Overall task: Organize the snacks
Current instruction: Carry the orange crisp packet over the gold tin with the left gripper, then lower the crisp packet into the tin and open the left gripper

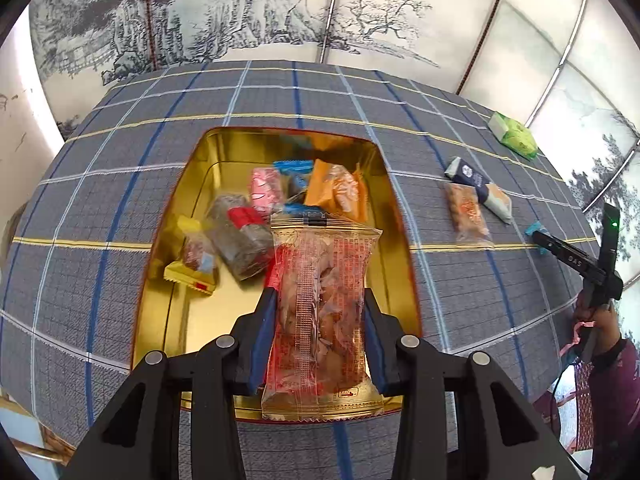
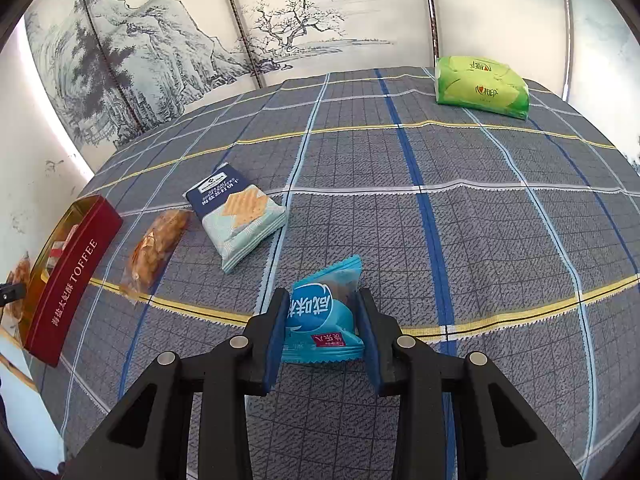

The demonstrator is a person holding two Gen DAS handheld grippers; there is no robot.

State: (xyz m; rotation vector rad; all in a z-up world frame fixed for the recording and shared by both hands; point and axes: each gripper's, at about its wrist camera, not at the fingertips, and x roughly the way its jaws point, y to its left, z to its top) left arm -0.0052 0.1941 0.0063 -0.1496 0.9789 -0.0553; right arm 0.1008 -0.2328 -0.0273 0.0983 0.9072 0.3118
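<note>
I am working over the plaid tablecloth [image 2: 480, 220], and the gold-lined toffee tin [image 1: 200, 184] is already holding most of the snacks: an orange packet [image 1: 336, 188], a pink one [image 1: 266, 188], a dark one with a red label [image 1: 240, 236], a yellow one [image 1: 192, 264] and a blue one [image 1: 294, 170] are lying loose inside it. My left gripper [image 1: 320, 320] is pinching a long clear-and-red snack packet [image 1: 320, 308] by its sides and holding it over the tin's near end, so I judge that one almost delivered. My right gripper [image 2: 322, 320] is clamping a small blue snack packet [image 2: 320, 316] low over the cloth, well apart from the tin. The navy cracker packet [image 2: 236, 220] and the clear cookie packet [image 2: 158, 244] beside it are waiting outside the tin. The green tissue pack [image 2: 480, 88] is sitting at the far edge.
</note>
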